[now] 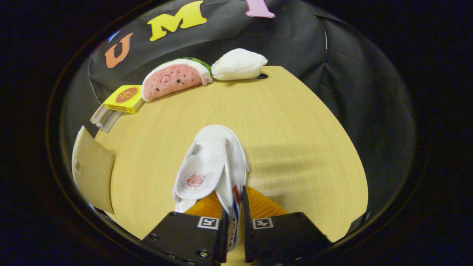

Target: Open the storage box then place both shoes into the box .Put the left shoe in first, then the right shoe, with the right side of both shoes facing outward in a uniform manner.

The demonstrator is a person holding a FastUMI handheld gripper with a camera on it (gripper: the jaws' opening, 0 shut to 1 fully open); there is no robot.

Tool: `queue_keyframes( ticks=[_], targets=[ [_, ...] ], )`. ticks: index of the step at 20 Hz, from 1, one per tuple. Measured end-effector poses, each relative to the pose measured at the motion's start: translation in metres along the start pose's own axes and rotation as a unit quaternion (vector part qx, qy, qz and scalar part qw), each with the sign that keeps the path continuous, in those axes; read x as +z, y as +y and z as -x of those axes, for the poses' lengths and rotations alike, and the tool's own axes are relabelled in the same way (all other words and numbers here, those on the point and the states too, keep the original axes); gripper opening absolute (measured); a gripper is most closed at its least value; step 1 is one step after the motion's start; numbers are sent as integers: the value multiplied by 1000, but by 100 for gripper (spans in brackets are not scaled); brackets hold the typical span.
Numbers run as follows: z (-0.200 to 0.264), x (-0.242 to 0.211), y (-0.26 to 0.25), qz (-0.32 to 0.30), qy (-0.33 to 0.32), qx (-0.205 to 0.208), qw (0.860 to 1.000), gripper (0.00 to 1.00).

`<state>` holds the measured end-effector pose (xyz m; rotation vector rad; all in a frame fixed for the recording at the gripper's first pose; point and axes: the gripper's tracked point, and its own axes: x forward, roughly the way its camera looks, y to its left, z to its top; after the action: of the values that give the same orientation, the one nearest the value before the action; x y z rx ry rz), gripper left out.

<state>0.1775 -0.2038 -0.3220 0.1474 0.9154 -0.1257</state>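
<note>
White shoe point(211, 166) heel hidden between the claw point(233, 207) fingers, storage box point(92, 173) partly cut off beside them

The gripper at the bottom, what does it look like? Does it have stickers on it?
The gripper has two flat, blocky jaw plates with angled outer edges. Each plate carries a small square black-and-white marker tag, like a tiny code sticker, near its inner corner. Small round screws sit along the plates. The two fingers are thin upright strips close together, with ridged pads behind them.
</note>
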Motion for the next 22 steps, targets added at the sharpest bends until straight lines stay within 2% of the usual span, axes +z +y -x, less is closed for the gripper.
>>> queue_keyframes(
  ticks=[2,6,13,17,22],
  targets=[
    [7,1,-2,-21,7,-5,1000,1],
    [20,-3,12,-81,25,1,996,0],
    [88,-3,69,-110,18,-11,994,0],
    [143,1,135,-125,12,-7,992,0],
    [200,9,240,-131,1,15,991,0]
  ],
)
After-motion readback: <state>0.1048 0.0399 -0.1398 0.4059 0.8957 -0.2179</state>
